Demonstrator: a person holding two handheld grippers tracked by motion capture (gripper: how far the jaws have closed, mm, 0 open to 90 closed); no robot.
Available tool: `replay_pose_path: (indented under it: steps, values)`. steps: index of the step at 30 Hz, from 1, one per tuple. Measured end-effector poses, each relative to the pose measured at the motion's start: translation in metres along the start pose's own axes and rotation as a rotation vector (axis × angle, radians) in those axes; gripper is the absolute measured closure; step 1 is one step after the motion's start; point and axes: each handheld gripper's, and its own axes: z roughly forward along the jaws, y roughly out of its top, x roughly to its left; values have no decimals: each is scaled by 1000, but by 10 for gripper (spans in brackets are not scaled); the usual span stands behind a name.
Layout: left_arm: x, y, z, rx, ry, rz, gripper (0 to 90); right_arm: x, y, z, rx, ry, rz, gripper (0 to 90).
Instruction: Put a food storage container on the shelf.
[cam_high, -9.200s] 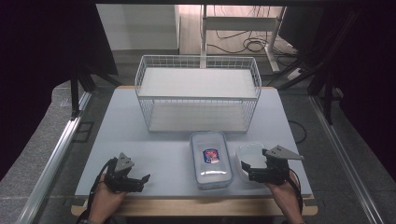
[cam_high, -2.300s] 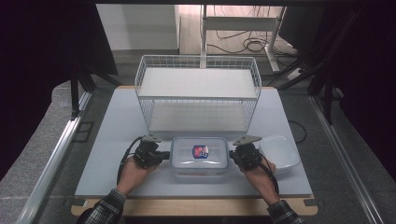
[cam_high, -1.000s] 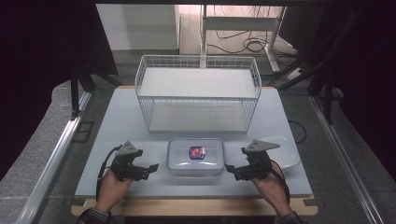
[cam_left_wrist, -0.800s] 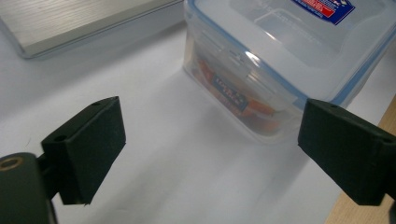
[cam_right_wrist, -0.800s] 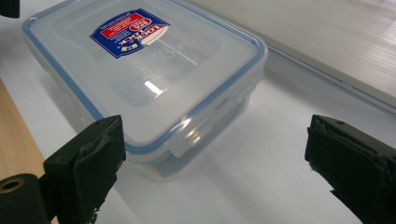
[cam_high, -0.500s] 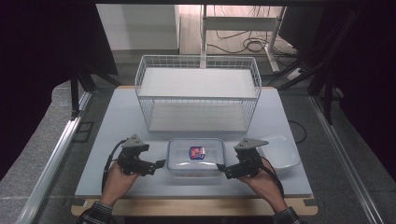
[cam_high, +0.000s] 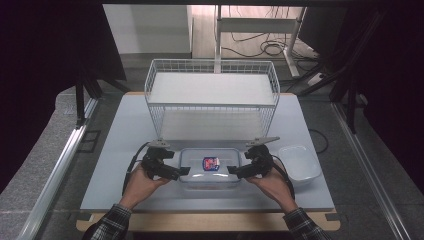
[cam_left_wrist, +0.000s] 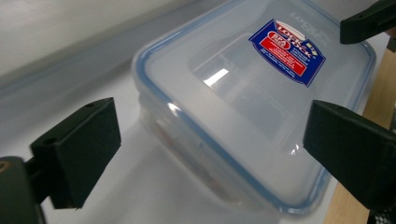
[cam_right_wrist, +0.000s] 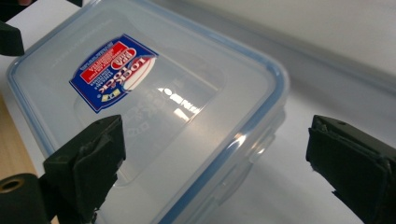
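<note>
A clear plastic container (cam_high: 209, 169) with a blue-rimmed lid and a red and blue label (cam_high: 211, 163) lies crosswise near the table's front edge. My left gripper (cam_high: 182, 171) is at its left end, my right gripper (cam_high: 233, 170) at its right end. In the left gripper view the container's (cam_left_wrist: 243, 116) short end lies between my left gripper's (cam_left_wrist: 210, 140) wide jaws, which have just been opening; the pads stay off it. In the right gripper view my right gripper (cam_right_wrist: 215, 154) stands open around the container's (cam_right_wrist: 154, 102) other end, without touching it.
A white wire basket (cam_high: 212, 97) stands behind the container at mid-table. A second clear tub (cam_high: 300, 162) sits to the right, close to my right hand. The grey tabletop (cam_high: 125, 135) ends in a wooden front edge (cam_high: 210, 222).
Both grippers have come inward from the sides to the container's two ends. The container has not moved in the last second; long before, it lay lengthwise.
</note>
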Motion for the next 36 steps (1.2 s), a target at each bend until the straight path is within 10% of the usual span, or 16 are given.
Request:
replay_pose_path:
  steps: [12, 24, 36]
  values:
    - [16, -9, 23, 78, -214, -133, 0, -8, -6, 13, 87, 188, 139, 42]
    - [10, -23, -9, 4, -230, -172, 361, -18, -19, -14, 24, 261, 232, 379]
    - [3, -34, -19, -64, -233, -196, 498, -8, -32, -28, -40, 253, 231, 450]
